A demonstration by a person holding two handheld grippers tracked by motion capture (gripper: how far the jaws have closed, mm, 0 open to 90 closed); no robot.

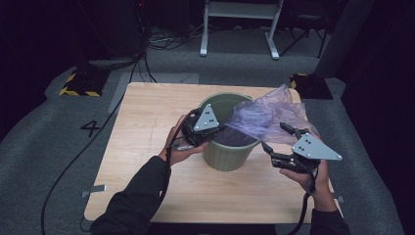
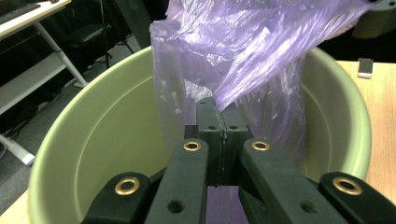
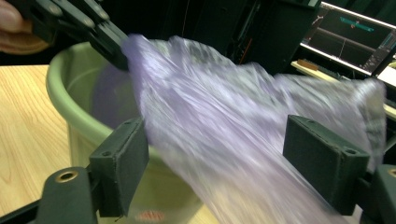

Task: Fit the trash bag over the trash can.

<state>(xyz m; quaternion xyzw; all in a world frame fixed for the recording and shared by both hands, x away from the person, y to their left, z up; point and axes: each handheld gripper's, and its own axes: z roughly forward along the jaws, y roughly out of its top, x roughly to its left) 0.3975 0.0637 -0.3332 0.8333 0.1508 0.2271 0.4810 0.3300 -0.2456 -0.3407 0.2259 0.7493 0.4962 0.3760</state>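
keep your left gripper (image 2: pixel 222 122) pinched on the purple bag (image 1: pixel 266 117) at the near rim of the green bin (image 1: pixel 226 154) on the table (image 1: pixel 142 127); it anchors the film while you spread the rest. bring your right gripper (image 1: pixel 276 137), jaws wide and holding nothing, onto the loose edge before closing. the bag drapes from the bin out to the right, its film passing between those open jaws without a grip.

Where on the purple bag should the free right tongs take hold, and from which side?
On the loose edge of the purple bag that billows past the bin rim, coming from the bin's right. The left tongs already pinch the film over the bin, and the open right tongs face that free edge.
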